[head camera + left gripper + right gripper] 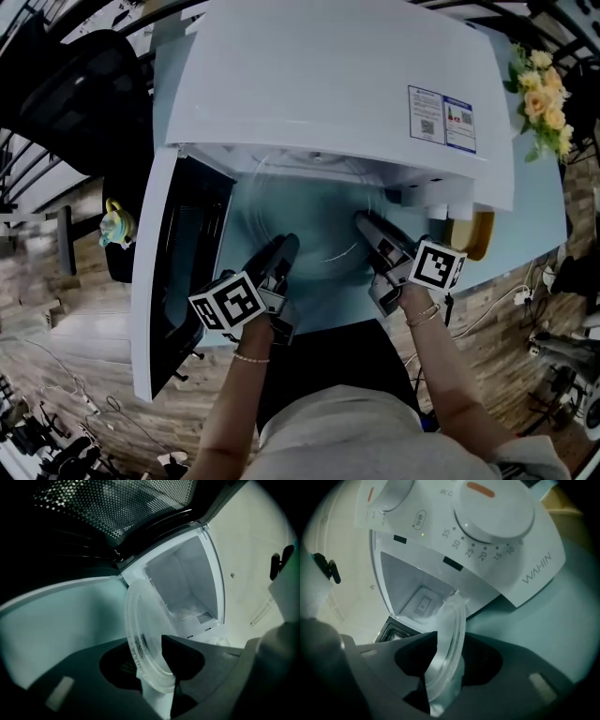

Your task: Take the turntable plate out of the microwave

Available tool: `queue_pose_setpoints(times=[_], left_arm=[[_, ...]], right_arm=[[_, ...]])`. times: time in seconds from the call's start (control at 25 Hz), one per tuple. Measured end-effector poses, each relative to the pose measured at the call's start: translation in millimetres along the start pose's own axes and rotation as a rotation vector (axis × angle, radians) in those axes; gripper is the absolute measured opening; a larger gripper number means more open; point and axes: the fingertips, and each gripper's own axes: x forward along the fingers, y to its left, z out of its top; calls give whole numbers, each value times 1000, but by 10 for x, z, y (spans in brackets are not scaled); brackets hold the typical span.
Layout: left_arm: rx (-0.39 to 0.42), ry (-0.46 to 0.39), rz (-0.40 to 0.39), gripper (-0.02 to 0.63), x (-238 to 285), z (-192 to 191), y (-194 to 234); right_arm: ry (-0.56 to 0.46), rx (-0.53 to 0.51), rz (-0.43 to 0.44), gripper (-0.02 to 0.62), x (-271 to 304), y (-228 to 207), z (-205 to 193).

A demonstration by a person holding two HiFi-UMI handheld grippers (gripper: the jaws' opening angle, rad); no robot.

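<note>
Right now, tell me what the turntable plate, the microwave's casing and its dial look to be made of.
The turntable plate: clear glass, likely; the cavity shows through it, and its thick moulded rim glints. Clear plastic cannot be ruled out.
The microwave casing: smooth white, faintly glossy; painted sheet metal or plastic, unclear which.
The dial: white matte plastic, by its moulded rounded edge.

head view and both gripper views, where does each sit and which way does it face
Head view: on the head, steeply down on the microwave; both forearms, left gripper, right gripper show.
Left gripper view: on that gripper, into the cavity; its fingers show.
Right gripper view: toward the timer dial; its fingers.
Shared: turntable plate clamped by both.
</note>
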Motion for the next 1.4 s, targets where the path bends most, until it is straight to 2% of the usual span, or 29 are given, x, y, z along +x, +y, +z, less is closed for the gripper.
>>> queue_pose_setpoints(times=[0.24,0.52,0.76,1.16,1.4], left_arm=[[7,13,-10,132,-69,-44,19],[39,26,-22,130,-99,-65,-19],[172,-14,-11,144,-113,28,-46],[278,-49,-82,155,-156,93,-209],[292,-59,-112,164,-191,107,-314]], right_arm=[[29,-43,5,165,58,5,21],[-11,-26,9,129,111,-9,107],[-9,-24,28,124,128,-2,92],[-34,-96,31,141,-2,53,117],[-63,-115,42,146,-63,165,161]])
